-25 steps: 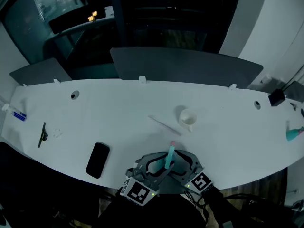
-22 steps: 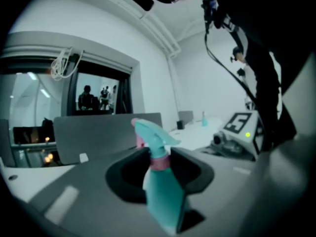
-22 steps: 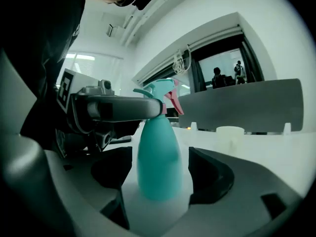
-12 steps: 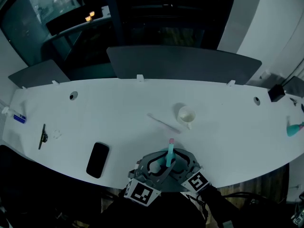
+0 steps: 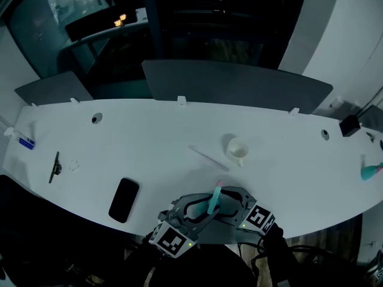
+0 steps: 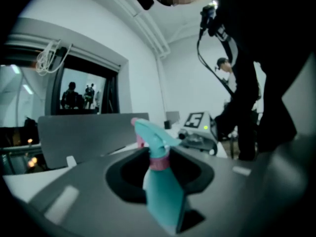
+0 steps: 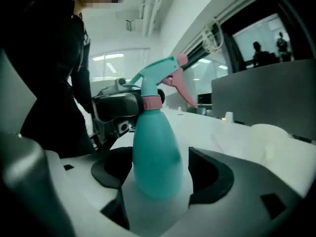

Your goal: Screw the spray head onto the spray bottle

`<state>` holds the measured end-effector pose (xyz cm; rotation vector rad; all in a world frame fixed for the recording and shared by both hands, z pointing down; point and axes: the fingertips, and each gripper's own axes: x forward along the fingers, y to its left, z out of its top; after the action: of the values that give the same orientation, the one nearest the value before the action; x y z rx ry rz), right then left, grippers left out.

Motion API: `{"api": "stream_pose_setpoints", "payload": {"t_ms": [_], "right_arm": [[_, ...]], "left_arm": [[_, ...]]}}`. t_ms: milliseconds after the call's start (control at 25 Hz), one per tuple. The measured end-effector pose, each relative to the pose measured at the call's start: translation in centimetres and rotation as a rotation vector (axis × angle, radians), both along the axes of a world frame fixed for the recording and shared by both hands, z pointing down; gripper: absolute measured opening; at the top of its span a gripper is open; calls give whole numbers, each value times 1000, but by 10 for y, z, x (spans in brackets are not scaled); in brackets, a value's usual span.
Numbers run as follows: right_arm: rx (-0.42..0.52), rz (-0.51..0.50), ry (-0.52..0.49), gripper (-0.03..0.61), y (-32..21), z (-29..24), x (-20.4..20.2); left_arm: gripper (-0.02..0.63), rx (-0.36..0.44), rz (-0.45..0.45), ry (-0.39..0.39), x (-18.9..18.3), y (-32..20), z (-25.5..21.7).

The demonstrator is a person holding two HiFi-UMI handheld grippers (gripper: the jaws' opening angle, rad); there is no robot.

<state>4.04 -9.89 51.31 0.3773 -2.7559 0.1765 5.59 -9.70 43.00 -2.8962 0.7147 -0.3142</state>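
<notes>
A teal spray bottle (image 5: 212,202) with a pink collar and pink trigger hangs just off the table's near edge, between my two grippers. The spray head (image 7: 157,75) sits on the bottle's neck. My left gripper (image 5: 202,208) is shut on the spray head at the pink collar (image 6: 159,162); its dark jaws show around the neck in the right gripper view. My right gripper (image 5: 224,205) is shut on the bottle's round body (image 7: 153,152), which stands upright between its pads. In the left gripper view the bottle (image 6: 165,201) fills the gap between the jaws.
On the white table (image 5: 149,136) stand a white cup (image 5: 237,150) and a thin white stick (image 5: 206,158) just beyond the grippers. A black phone (image 5: 124,200) lies at the near left. A second teal object (image 5: 371,171) lies at the far right edge.
The right gripper has swung a little, its marker cube shifting to the right. The bottle's top now leans slightly right. The left gripper has stayed put.
</notes>
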Motion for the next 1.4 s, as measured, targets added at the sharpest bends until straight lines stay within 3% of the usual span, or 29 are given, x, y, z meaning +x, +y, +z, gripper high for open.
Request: {"api": "stream_pose_setpoints", "payload": {"t_ms": [160,280,400,560,680,800,880,920,1040,1240,1320,1400], "right_arm": [[82,343,-36,337,0,-4,16],[115,483,-31,337,0,-14,5],[111,542,-76,334,-10,-15,2],[111,298,-91,322,-5,-12,0],[98,36,-63,321,4,-8,-5],[62,-233,10,321,13,-5,-10],[33,-315,65,321,14,-2,-13],[10,-306,73,321,13,-2,-14],[-36,-124,21,322,10,-5,-5],[55,347,-88,323,3,-10,17],[84,431,-67,322,3,-10,10],[122,449,-9,322,2,-8,-1]], "left_arm": [[135,16,-163,40,1,-9,-2],[135,8,-268,57,4,-14,0],[135,9,-285,87,5,-15,-4],[133,30,-157,83,4,-8,-5],[133,51,12,27,3,2,-4],[133,0,160,-19,-1,13,1],[135,-19,183,-40,-4,13,7],[133,-19,171,-34,-4,12,7],[135,-14,85,6,-3,10,2],[135,34,-169,58,-6,-5,-2],[135,36,-237,73,-6,-9,-2],[135,36,-277,83,-5,-11,-3]]}}
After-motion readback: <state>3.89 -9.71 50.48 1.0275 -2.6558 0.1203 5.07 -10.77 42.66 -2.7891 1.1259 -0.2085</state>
